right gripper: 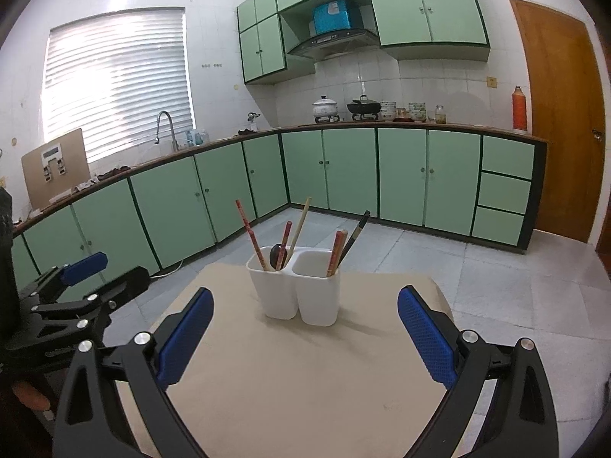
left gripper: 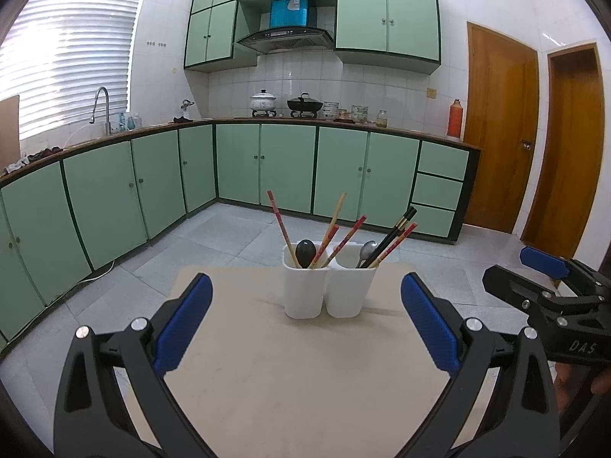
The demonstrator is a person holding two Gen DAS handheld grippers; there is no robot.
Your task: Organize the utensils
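The left gripper [left gripper: 305,328] hovers over the near part of the beige rectangular surface [left gripper: 305,381], its blue-padded jaws spread wide and empty. Near the far edge of the surface, about midway between its side edges, stand two white plastic utensil cups touching side by side. The left white cup [left gripper: 304,292] holds a dark rounded spoon [left gripper: 305,252], its bowl upward, together with red patterned chopsticks [left gripper: 280,225] and one pale wooden chopstick [left gripper: 338,210], all leaning at different angles. The right white cup [left gripper: 349,292] holds a shiny metal spoon [left gripper: 367,250], more red chopsticks, and a pair of black chopsticks [left gripper: 397,229] tilted to the right. The right gripper [right gripper: 303,336] hangs over the near part of the surface too, its jaws likewise wide apart and gripping nothing. A hand [left gripper: 580,381] shows at that gripper's handle in the left wrist view.
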